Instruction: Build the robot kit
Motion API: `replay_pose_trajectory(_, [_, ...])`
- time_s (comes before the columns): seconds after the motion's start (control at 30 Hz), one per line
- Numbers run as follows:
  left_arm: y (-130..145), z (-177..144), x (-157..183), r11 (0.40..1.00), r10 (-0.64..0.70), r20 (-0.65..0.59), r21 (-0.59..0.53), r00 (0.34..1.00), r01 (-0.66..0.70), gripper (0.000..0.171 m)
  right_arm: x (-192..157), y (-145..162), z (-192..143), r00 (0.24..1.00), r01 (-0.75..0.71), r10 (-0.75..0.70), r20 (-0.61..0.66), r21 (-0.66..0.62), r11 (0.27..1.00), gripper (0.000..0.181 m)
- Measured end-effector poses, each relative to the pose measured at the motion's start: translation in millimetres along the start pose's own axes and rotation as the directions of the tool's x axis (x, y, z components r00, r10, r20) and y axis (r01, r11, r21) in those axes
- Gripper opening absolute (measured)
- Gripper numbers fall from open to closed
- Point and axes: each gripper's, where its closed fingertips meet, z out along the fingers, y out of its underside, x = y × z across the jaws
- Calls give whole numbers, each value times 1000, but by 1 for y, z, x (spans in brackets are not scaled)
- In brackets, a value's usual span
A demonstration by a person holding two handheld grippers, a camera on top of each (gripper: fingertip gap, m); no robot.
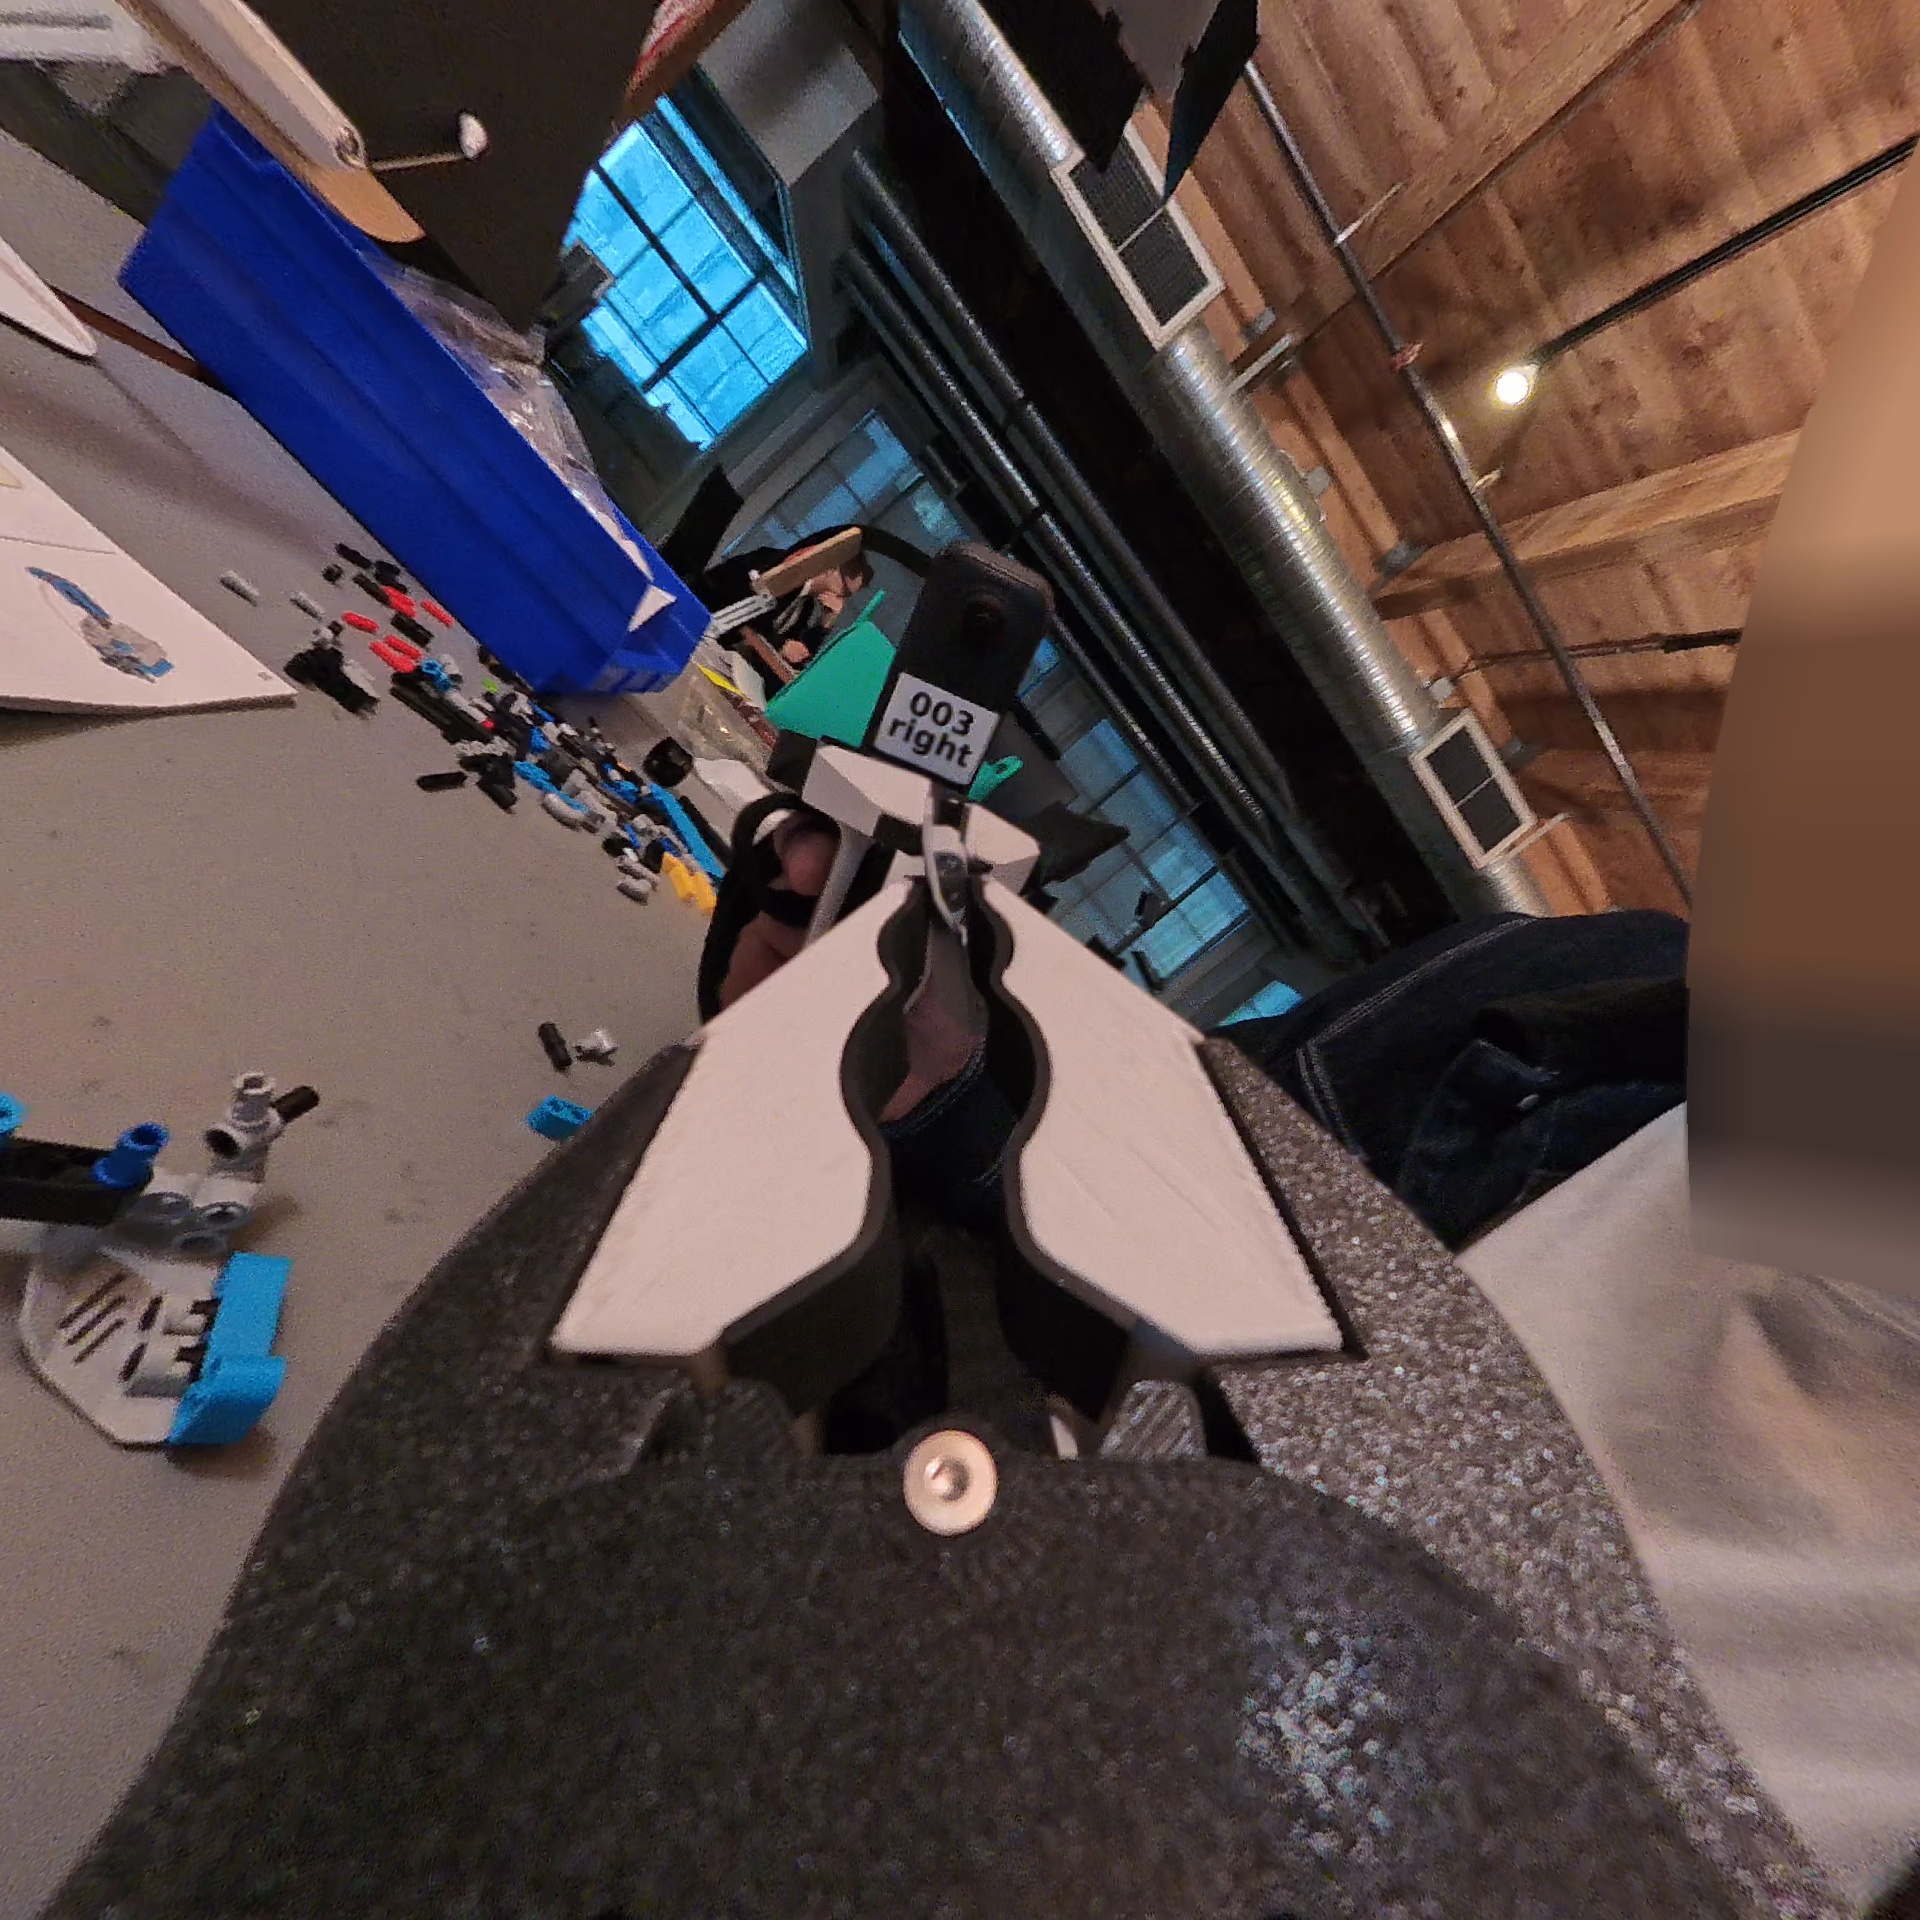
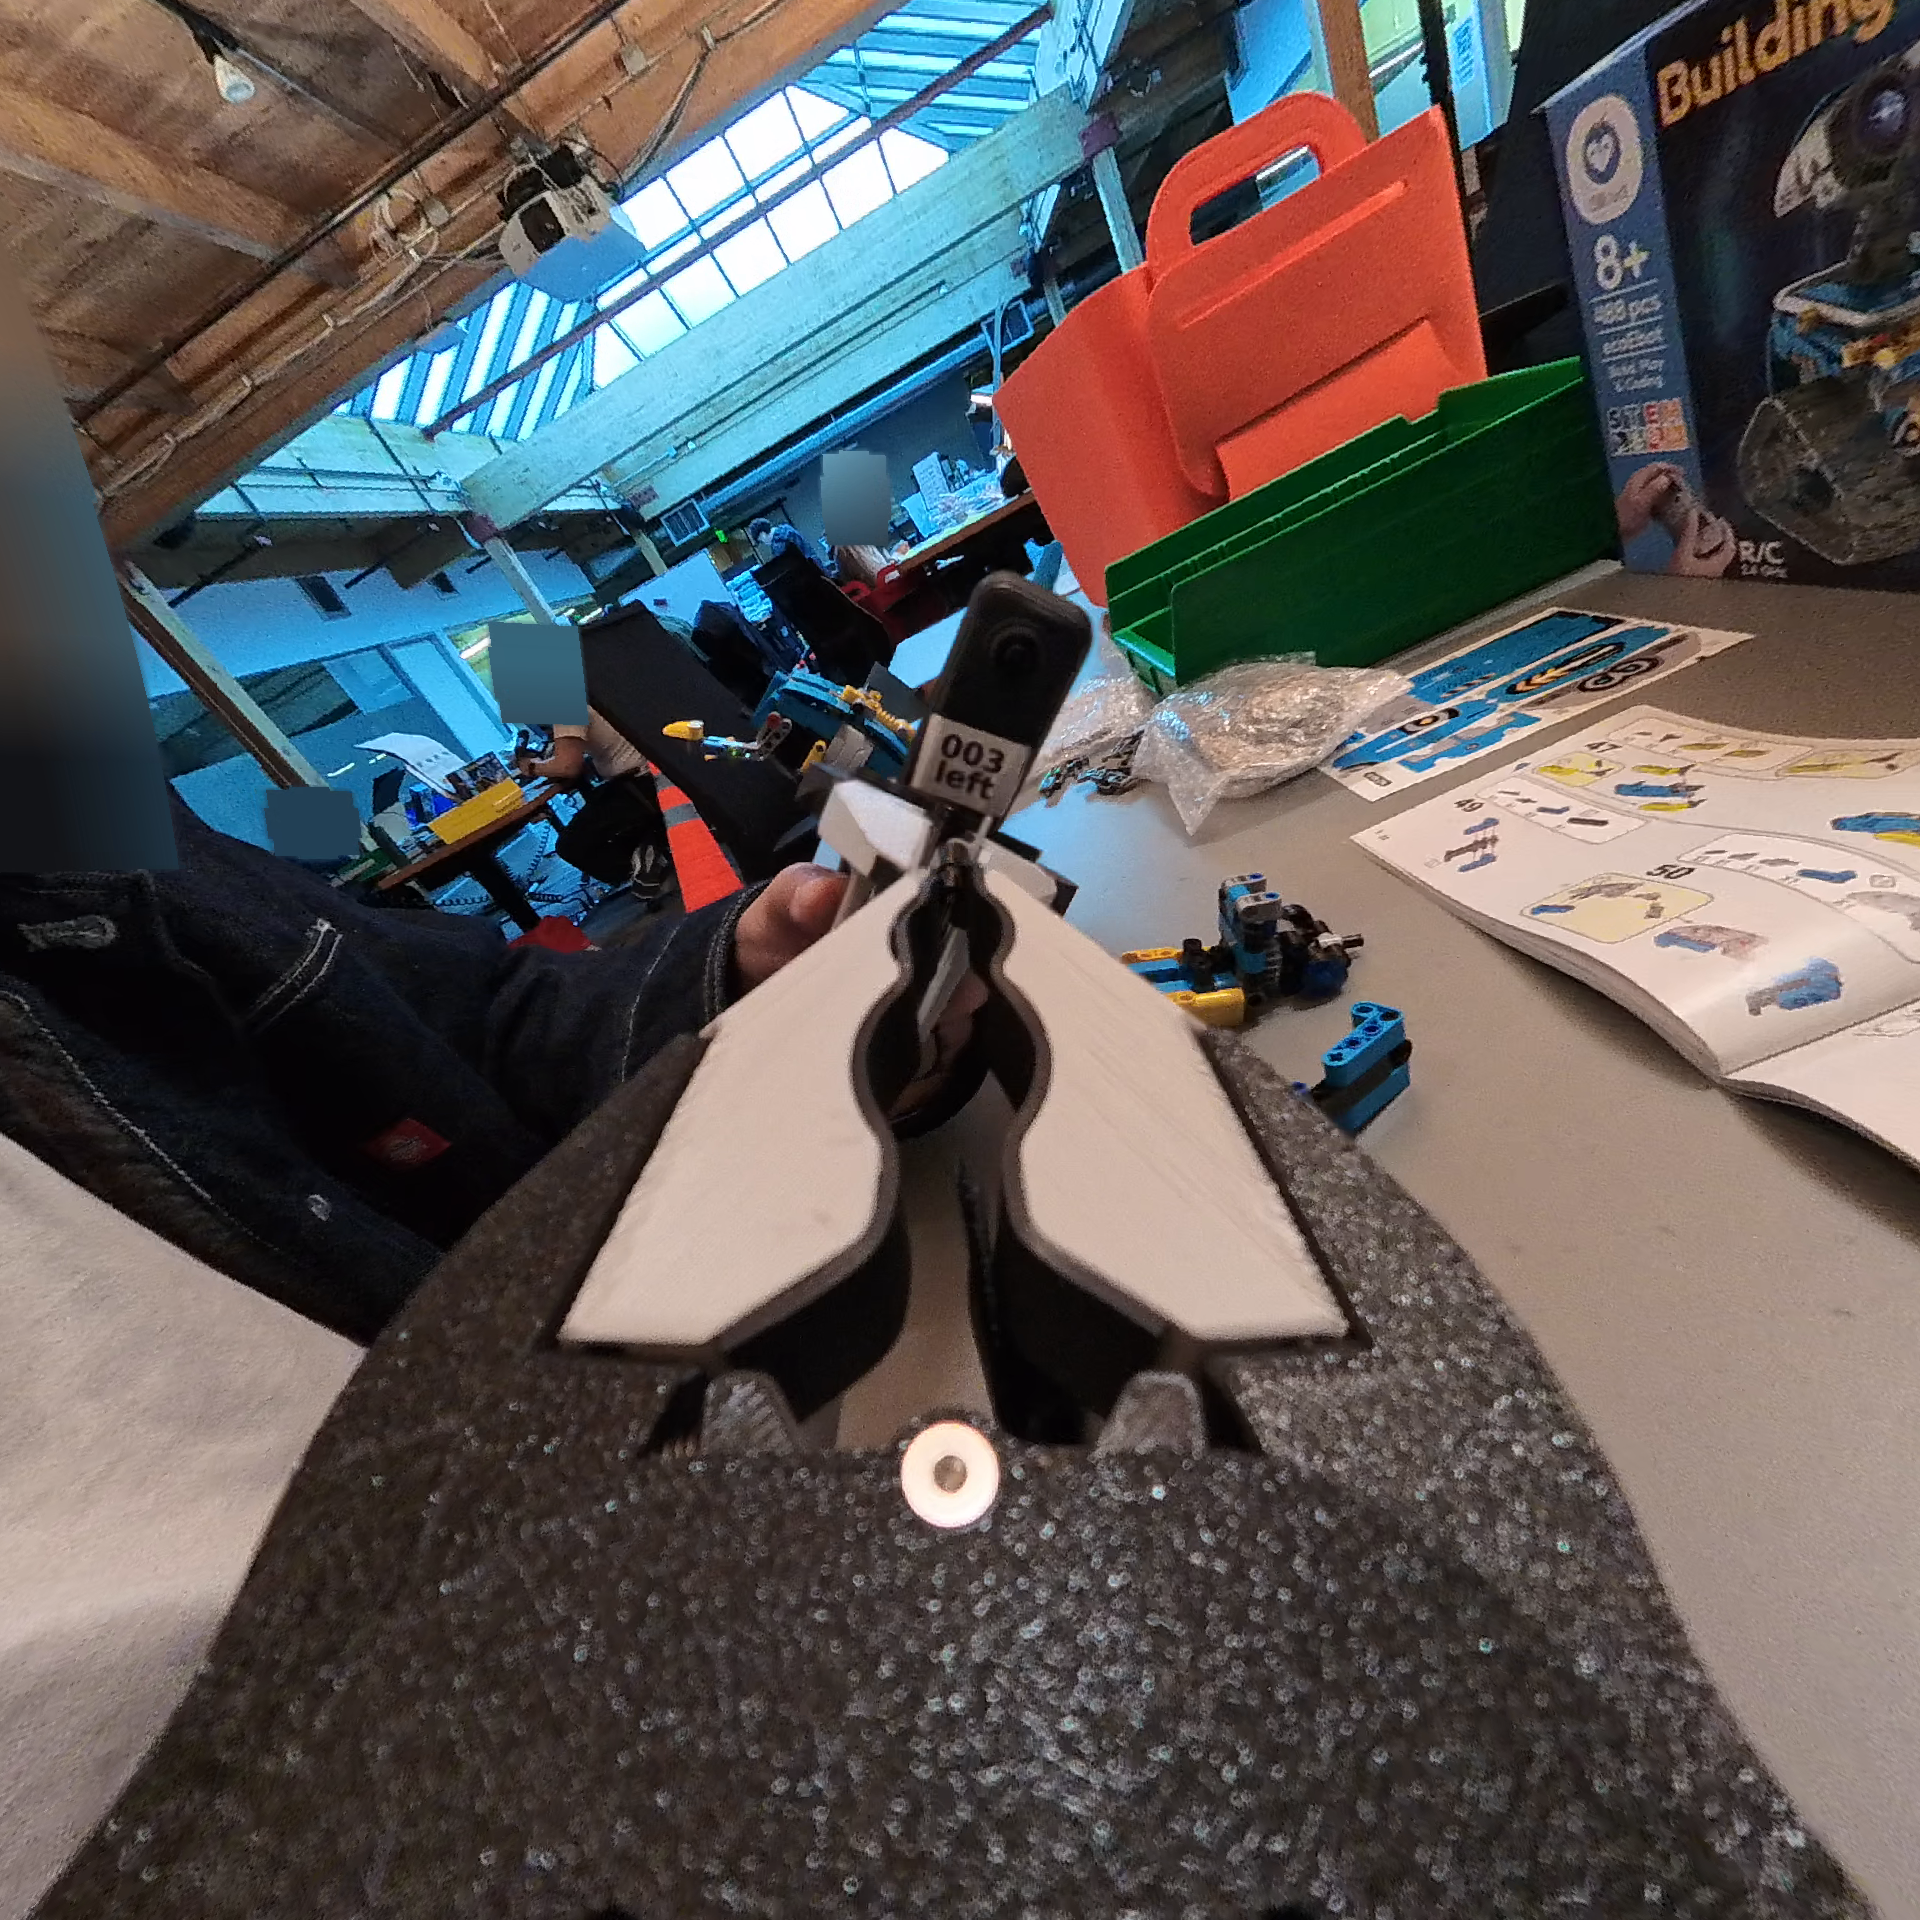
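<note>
- Above the table edge, left wrist view: the left gripper (image 1: 948, 906) is held up in the air, nose to nose with the right gripper (image 1: 935, 821).
- I read its fingers as clenched on a small grey part (image 1: 948, 883). Only a sliver of gap shows at the tips, and the part sits in it.
- The part hangs clear of the grey table (image 1: 312, 935), between the two sets of tips. It is too small for me to name.
- A hand (image 1: 790, 894) wraps the right gripper's handle just behind.
- Down left, well apart from the tips: a scatter of loose bricks (image 1: 540, 727) in black, red and blue, lying beside a blue bin (image 1: 395, 416). A half-built blue and grey assembly (image 1: 156, 1247) is nearer the camera.

- Right wrist view: the right gripper (image 2: 951, 891) is also pinched down at the tips, apparently on the same part (image 2: 948, 873). The contact is tiny and dark, so I hold that loosely.
- The left gripper (image 2: 940, 831) faces me, with its holder's hand (image 2: 790, 914) below it.
- To the right on the table (image 2: 1558, 1247):
  - an open instruction booklet (image 2: 1662, 883);
  - a blue and yellow sub-assembly (image 2: 1247, 956);
  - a blue and black piece (image 2: 1366, 1060) near it;
  - a crumpled plastic bag (image 2: 1247, 717).
- Farther back stand a green bin (image 2: 1351, 561), an orange caddy (image 2: 1247, 343) and a kit box (image 2: 1766, 291).
</note>
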Motion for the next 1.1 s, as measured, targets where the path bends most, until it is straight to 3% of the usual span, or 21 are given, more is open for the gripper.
replay_pose_trajectory(0.17, [5,-2,-16,984,171,167,-84,971,-159,6,8,7,-3,994,75,-82,-69,-98,992,4])
replay_pose_trajectory(0.33, [19,-1,-26,911,389,258,-247,884,-329,7,15,22,-15,956,240,-278,-96,-290,926,4])
replay_pose_trajectory(0.57, [30,4,-23,849,498,230,-327,836,-416,7,3,33,-21,985,171,-173,21,-319,932,4])
replay_pose_trajectory(0.9, [35,3,-27,819,537,232,-371,811,-437,7,7,34,-21,990,138,-144,5,-318,938,4])
replay_pose_trajectory(1.1, [50,5,-28,729,638,192,-464,746,-503,6,1,44,-26,992,124,-107,65,-370,921,3])
